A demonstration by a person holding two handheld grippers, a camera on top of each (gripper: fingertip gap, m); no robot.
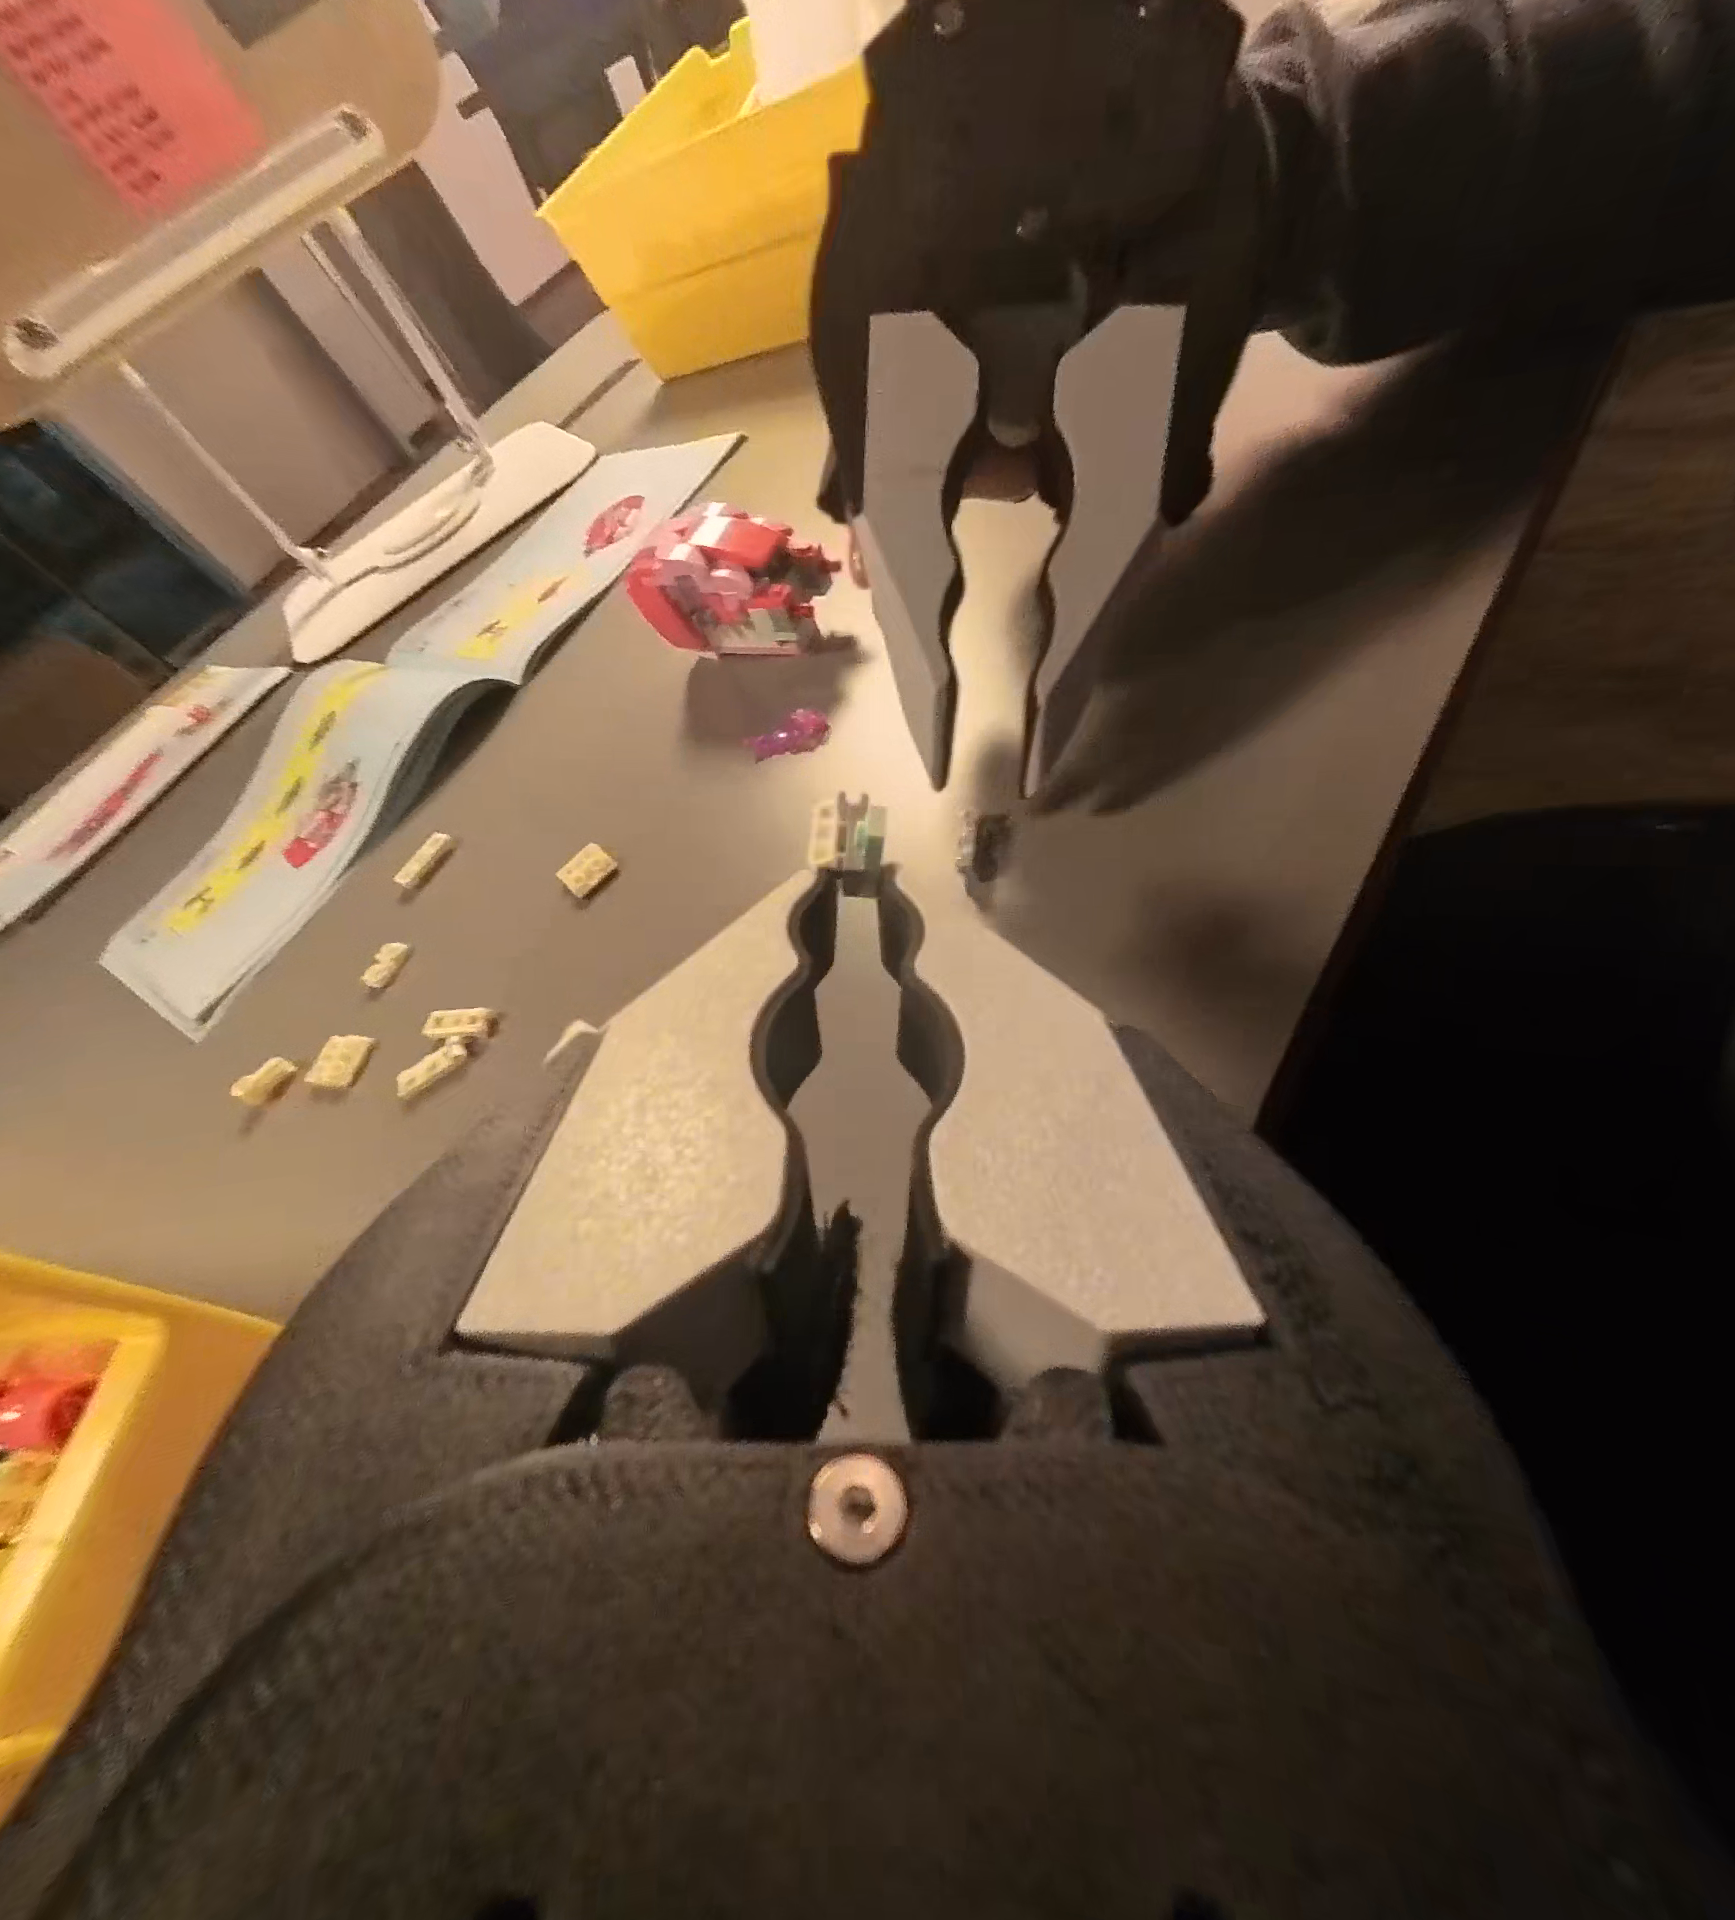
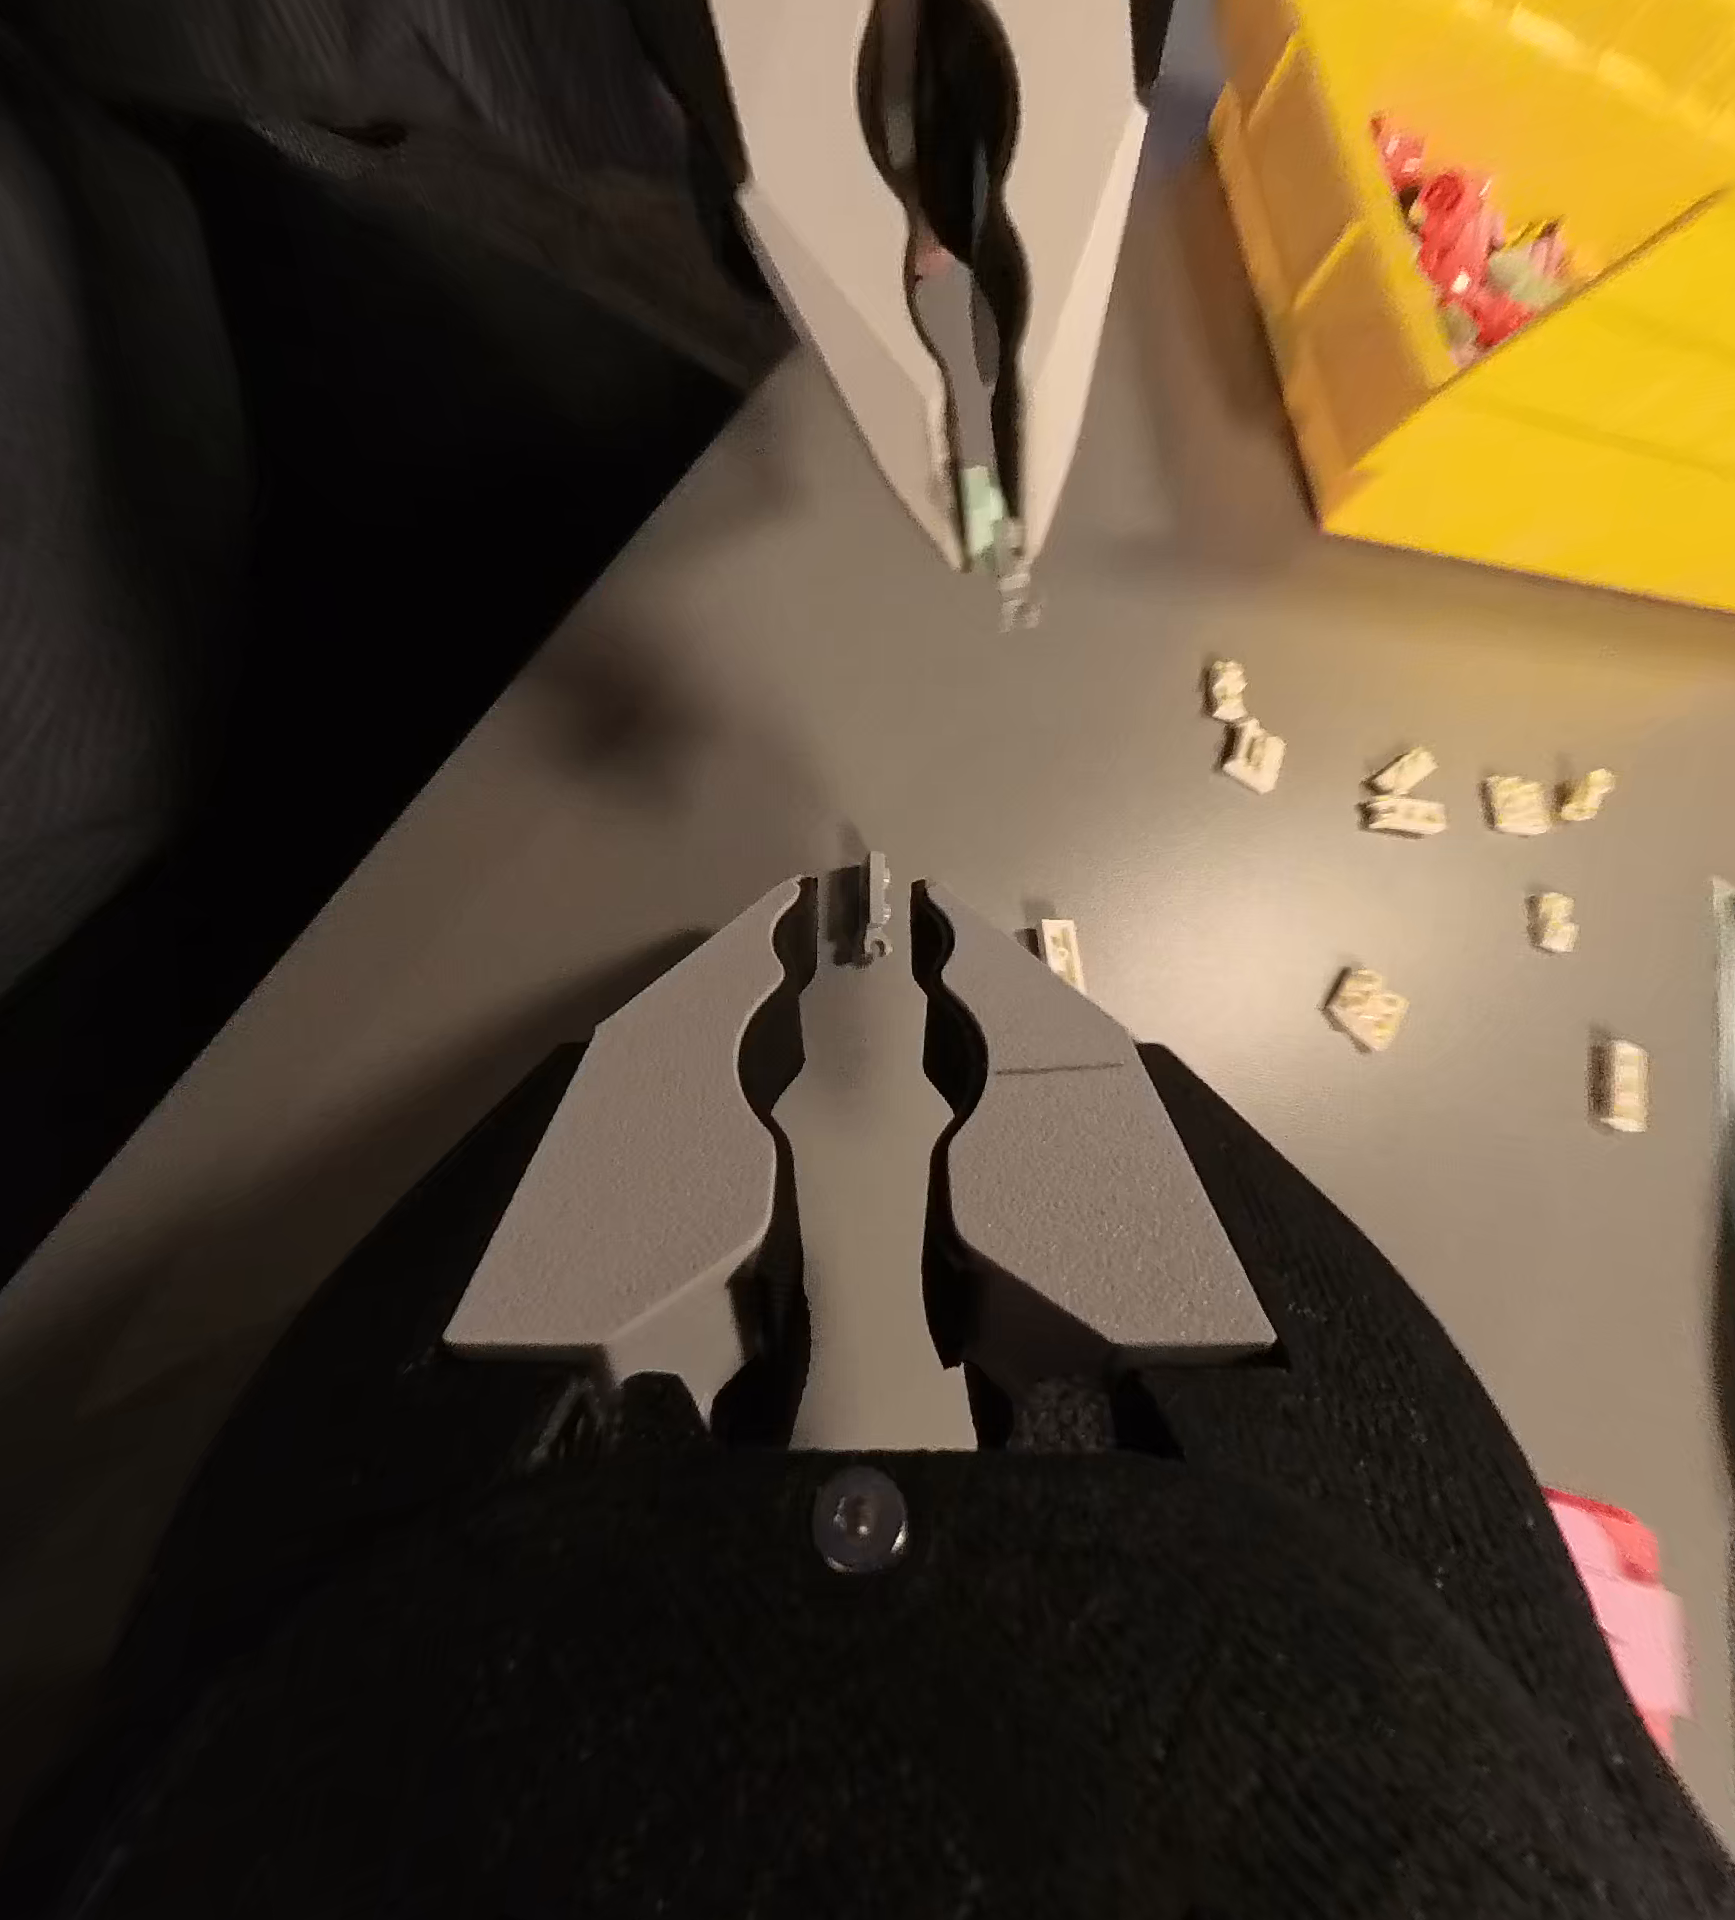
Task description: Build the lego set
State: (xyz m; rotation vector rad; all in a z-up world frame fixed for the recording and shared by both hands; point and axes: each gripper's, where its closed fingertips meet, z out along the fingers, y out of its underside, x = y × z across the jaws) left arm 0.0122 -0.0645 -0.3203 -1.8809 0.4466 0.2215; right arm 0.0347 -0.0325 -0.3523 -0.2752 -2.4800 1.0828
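Left gripper (image 1: pixel 855 883), lower centre of the left wrist view: jaws nearly together, clamped on a small brick assembly (image 1: pixel 850 836) of cream, grey and pale green parts that projects beyond the fingertips. The right wrist view shows the same assembly (image 2: pixel 988 520) pinched at that gripper's tips, top centre of frame.

Right gripper (image 2: pixel 858 904), lower centre of the right wrist view: jaws parted. A small grey clip piece (image 2: pixel 871 914) lies on the table between the fingertips, with a visible gap on each side; neither pad presses on it. In the left wrist view this gripper (image 1: pixel 982 784) hangs point-down at upper centre right, above a small dark piece (image 1: pixel 988 844) on the table.

Grey table (image 1: pixel 634 1039): 8 cream plates (image 1: pixel 343 1060) lie scattered in the left middle of the left wrist view. Near left corner, a yellow bin (image 1: pixel 32 1475) holding red and mixed parts.

Mid-distance: a translucent purple piece (image 1: pixel 788 732), then a red and pink brick model (image 1: pixel 728 587), left of the right gripper. An open instruction booklet (image 1: pixel 343 790) lies at left.

Far: a clear acrylic stand (image 1: pixel 219 312) at upper left, a second yellow bin (image 1: pixel 707 239) at top centre.
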